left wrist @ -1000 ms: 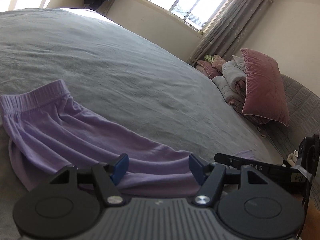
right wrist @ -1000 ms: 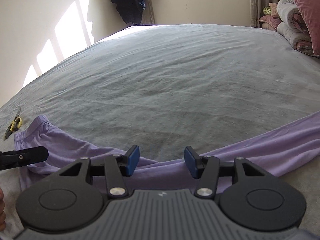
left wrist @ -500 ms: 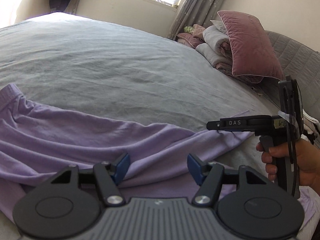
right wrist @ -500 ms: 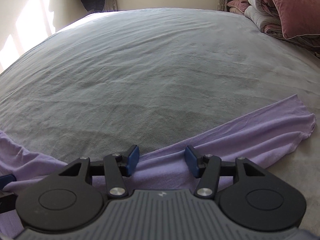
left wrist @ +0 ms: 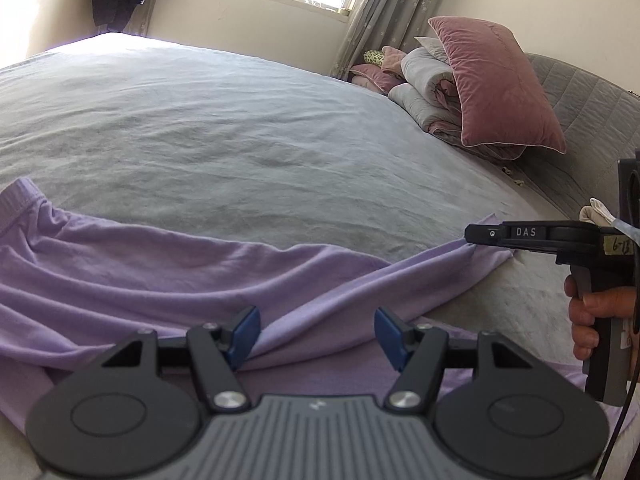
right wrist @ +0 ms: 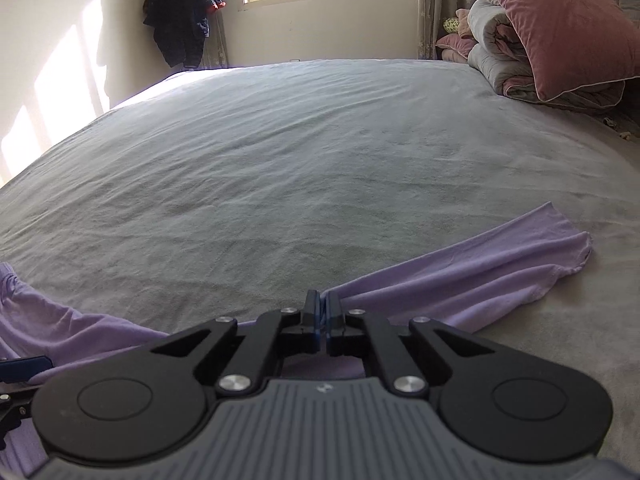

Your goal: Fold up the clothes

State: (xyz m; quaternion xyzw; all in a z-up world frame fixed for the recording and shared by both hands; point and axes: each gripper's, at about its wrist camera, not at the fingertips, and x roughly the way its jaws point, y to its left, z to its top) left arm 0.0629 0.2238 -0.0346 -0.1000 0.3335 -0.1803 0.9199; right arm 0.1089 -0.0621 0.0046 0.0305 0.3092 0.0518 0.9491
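Lilac trousers (left wrist: 168, 276) lie spread across the near edge of a grey bed (left wrist: 224, 120), waistband at the far left, one leg running right. My left gripper (left wrist: 316, 334) is open, its blue pads just above a fold of the trousers. My right gripper (right wrist: 322, 308) is shut on the far edge of the trouser leg (right wrist: 472, 276), whose cuff lies to the right. In the left wrist view the right gripper (left wrist: 472, 236) pinches that leg, held by a hand at the right edge.
A pink velvet pillow (left wrist: 492, 80) and rolled quilts (left wrist: 428, 92) are stacked at the bed's head on the right. A grey padded headboard (left wrist: 580, 120) stands behind them. Dark clothes (right wrist: 184, 12) hang by the window at the far wall.
My right gripper has closed on the trouser leg; it was open half a second ago. My left gripper has shifted right along the trousers and stays open.
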